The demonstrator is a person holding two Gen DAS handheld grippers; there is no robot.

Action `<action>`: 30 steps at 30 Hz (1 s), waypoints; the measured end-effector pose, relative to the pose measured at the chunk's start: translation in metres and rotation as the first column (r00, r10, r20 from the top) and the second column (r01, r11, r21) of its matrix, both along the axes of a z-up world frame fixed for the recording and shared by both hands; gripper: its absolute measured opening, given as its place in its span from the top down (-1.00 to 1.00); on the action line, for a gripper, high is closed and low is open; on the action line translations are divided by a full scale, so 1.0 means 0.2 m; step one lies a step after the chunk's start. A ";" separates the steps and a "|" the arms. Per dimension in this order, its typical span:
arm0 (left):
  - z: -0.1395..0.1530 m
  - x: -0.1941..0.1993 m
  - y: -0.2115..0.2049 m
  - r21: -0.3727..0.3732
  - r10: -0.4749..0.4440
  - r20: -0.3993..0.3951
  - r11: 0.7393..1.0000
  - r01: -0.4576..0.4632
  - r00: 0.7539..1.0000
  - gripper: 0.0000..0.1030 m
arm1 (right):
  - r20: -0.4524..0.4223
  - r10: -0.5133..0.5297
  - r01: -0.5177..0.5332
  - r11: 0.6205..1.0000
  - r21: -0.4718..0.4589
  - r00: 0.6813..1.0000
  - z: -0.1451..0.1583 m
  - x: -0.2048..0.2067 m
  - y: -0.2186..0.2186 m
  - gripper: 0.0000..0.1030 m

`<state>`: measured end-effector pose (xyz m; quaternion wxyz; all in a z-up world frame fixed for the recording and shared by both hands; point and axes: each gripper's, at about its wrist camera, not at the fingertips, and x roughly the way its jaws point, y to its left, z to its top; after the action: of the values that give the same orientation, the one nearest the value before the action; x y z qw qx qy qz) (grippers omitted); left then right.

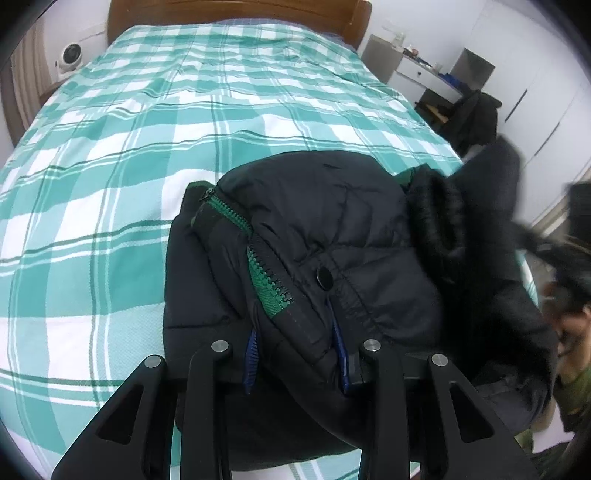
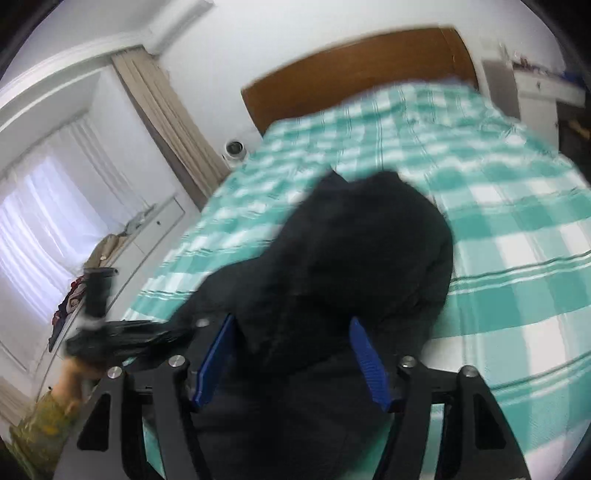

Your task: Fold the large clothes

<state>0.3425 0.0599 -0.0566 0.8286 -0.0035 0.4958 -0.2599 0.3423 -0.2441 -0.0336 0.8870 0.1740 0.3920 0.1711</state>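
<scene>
A black padded jacket [image 1: 332, 236] with a green zipper [image 1: 269, 280] lies bunched on the near part of the bed. My left gripper [image 1: 295, 358] is shut on a fold of the jacket's front edge beside the zipper, with both blue pads pressed into the fabric. In the blurred right wrist view the jacket [image 2: 354, 258] shows as a dark heap. My right gripper [image 2: 291, 363] stands open over it, its blue pads wide apart and dark cloth lying loose between them. The left gripper [image 2: 110, 332] and the hand holding it appear at that view's left edge.
The bed [image 1: 147, 147] has a green and white checked cover and a wooden headboard [image 1: 236, 11]. A white desk [image 1: 417, 70] and a dark garment on a chair [image 1: 476, 114] stand to its right. A small fan [image 1: 70, 55], curtains [image 2: 166, 122] and a window [image 2: 40, 229] are on its left.
</scene>
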 end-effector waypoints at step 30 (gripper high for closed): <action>0.09 0.13 -0.27 0.085 -0.075 0.034 0.994 0.072 0.997 0.47 | 0.122 0.373 -0.358 0.924 -0.133 0.920 -0.27 -0.08 0.53 -0.31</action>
<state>0.3691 0.0056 -0.0393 0.8269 0.0544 0.4905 -0.2694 0.3260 -0.1386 -0.0881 0.8736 0.0367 0.3606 0.3247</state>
